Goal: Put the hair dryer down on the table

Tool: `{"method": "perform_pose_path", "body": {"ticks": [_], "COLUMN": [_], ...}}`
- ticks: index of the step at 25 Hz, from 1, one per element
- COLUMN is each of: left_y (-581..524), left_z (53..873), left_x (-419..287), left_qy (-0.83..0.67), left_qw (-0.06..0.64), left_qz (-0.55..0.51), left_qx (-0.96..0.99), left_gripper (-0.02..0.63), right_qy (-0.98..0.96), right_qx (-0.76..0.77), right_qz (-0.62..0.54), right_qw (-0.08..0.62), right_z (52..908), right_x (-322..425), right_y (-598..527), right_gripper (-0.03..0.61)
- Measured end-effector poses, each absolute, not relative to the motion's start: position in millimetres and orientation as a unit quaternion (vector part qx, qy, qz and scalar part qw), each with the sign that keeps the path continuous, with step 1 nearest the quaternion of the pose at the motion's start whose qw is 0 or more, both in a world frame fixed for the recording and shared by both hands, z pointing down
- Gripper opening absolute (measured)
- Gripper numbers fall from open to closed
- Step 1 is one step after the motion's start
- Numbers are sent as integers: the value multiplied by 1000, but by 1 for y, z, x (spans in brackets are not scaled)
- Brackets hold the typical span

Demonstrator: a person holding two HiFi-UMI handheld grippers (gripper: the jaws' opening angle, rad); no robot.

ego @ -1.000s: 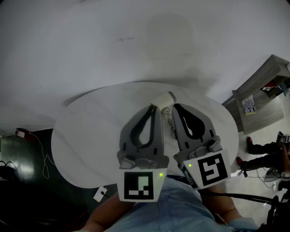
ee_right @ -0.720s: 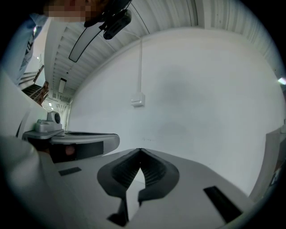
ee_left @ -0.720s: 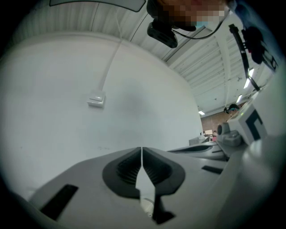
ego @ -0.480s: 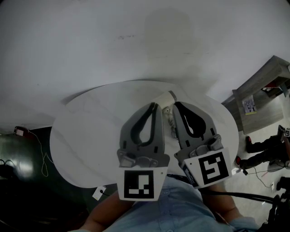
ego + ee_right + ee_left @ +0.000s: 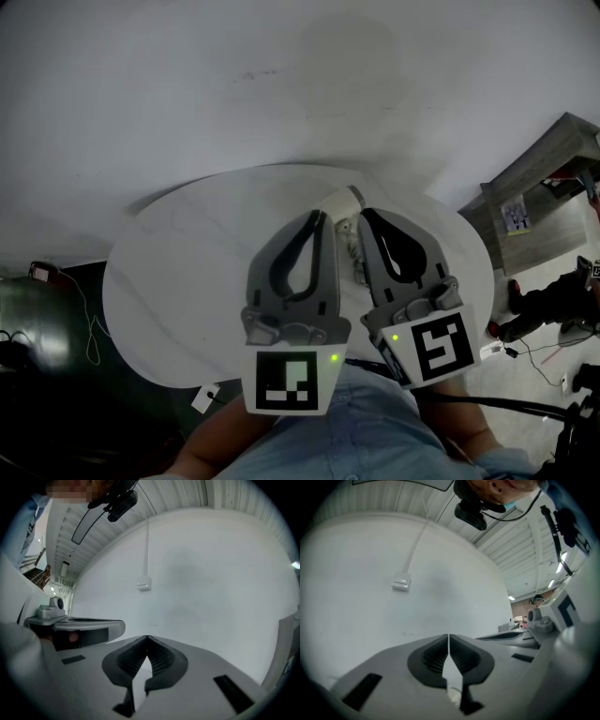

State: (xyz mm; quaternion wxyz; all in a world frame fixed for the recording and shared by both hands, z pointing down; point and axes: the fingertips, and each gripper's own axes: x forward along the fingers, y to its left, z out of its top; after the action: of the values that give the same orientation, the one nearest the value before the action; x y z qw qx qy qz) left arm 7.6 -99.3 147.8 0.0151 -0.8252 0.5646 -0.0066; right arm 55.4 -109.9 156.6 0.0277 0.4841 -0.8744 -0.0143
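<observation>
On the round white table lies a cream hair dryer with a grey nozzle, mostly hidden behind the two grippers. A pale part of it shows in the gap between them. My left gripper hovers over the table's middle, jaws shut and empty; in its own view the left gripper has its pads meeting with only wall behind. My right gripper is just to the right, also shut and empty; the right gripper has nothing between its pads. Neither gripper holds the dryer.
A grey wooden shelf unit stands at the right, with a person's legs and cables on the floor below it. Dark gear sits left of the table. A white wall box with a conduit hangs ahead.
Both grippers have kept still and shut. Only the head view has shifted slightly, so a little less of the hair dryer shows past the left gripper's tips.
</observation>
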Motion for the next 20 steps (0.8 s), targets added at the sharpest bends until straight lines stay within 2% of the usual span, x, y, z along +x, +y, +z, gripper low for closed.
{"method": "perform_pose_path", "body": {"ticks": [20], "left_y": [-100], "left_z": [149], "left_x": [6], "left_qy": [566], "left_qw": [14], "left_qz": [-8], "left_qx": [-824], "left_gripper": [14], "right_qy": [-873], "right_qx": [487], "right_qz": [-9], "right_qw": [33], "right_z": [160], "right_x": [56], "right_y": [-110], "right_gripper": [11]}}
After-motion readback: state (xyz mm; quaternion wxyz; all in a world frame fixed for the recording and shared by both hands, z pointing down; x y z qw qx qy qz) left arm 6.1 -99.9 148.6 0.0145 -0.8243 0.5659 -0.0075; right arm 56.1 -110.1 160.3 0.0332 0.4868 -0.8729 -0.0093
